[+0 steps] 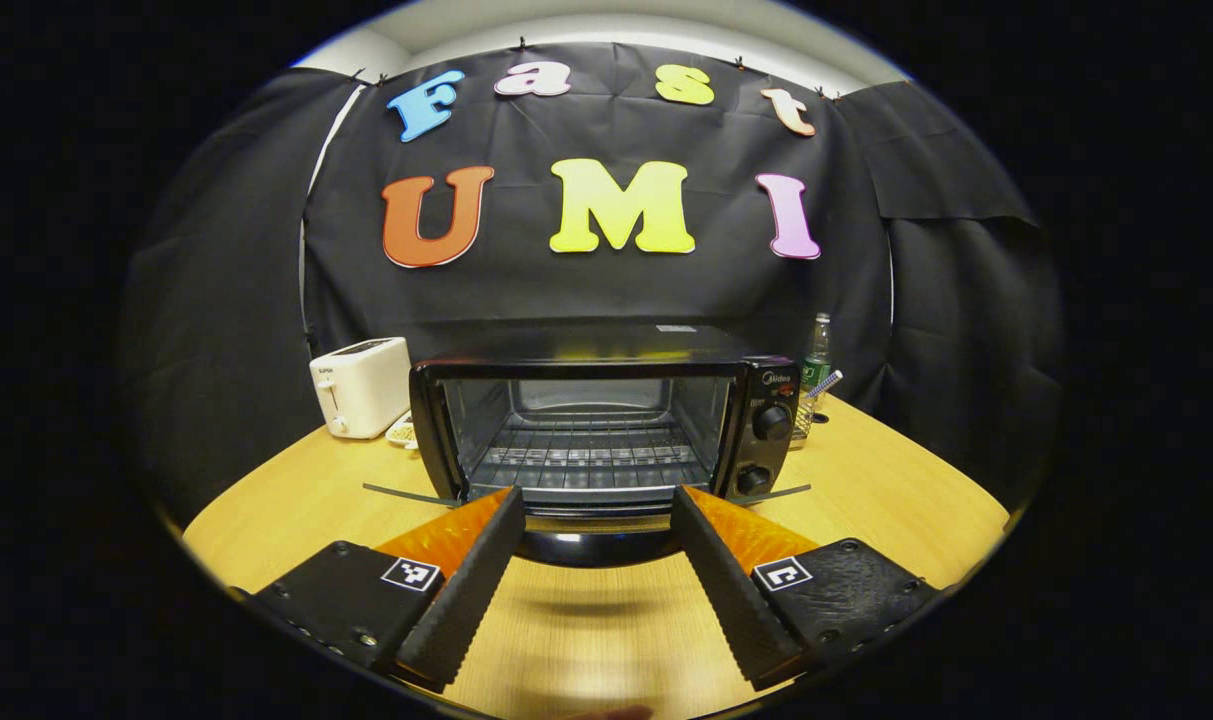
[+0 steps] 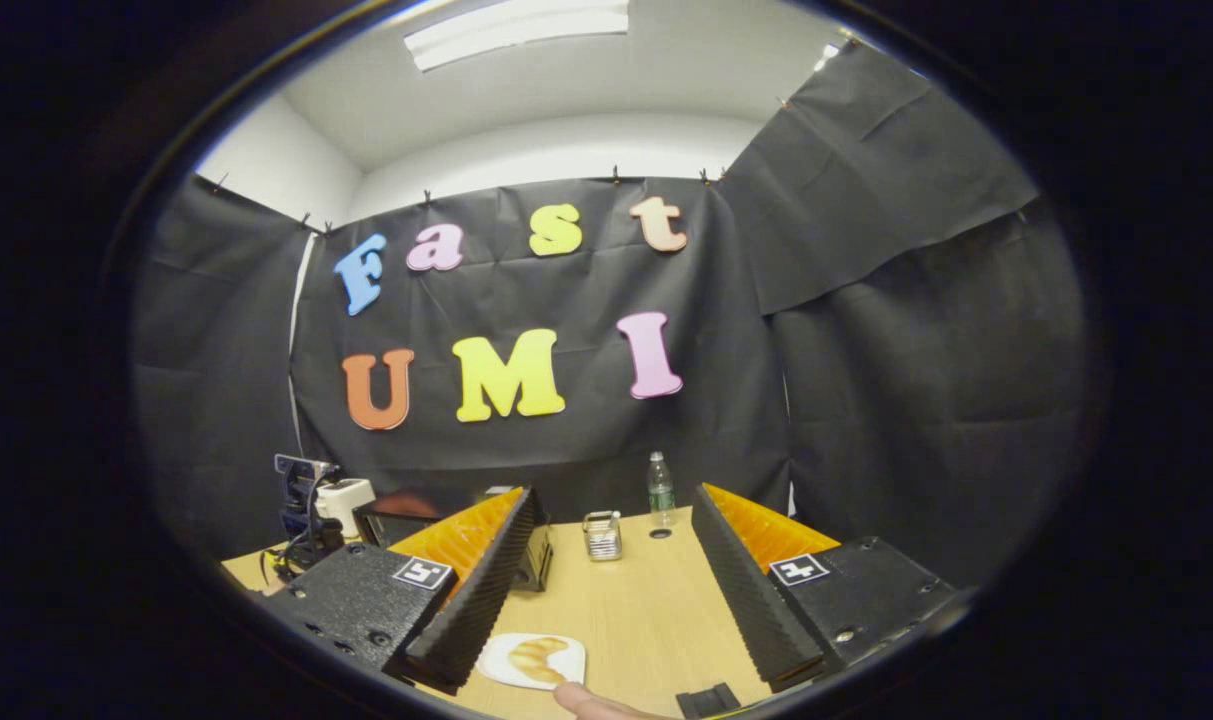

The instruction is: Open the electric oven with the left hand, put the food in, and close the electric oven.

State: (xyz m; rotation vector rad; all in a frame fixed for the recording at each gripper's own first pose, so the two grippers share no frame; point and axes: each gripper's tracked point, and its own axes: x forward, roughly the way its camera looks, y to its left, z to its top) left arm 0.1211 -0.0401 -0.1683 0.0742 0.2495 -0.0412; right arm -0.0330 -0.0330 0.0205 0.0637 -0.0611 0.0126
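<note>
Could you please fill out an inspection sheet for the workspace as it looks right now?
Surface: wooden table, bare in front of the oven.
Job's things: electric oven with its door down, wire rack inside with no food on it; a croissant on a white plate near the table's front edge.
Clutter: white toaster beside the oven, a bottle, a small metal rack.
Grippers: left gripper open, pointing at the oven mouth; right gripper open, above the plate, holding nothing.
Cables: some dark leads by the toaster in the right gripper view; routing unclear.
Surroundings: black cloth wall, ceiling light.
</note>
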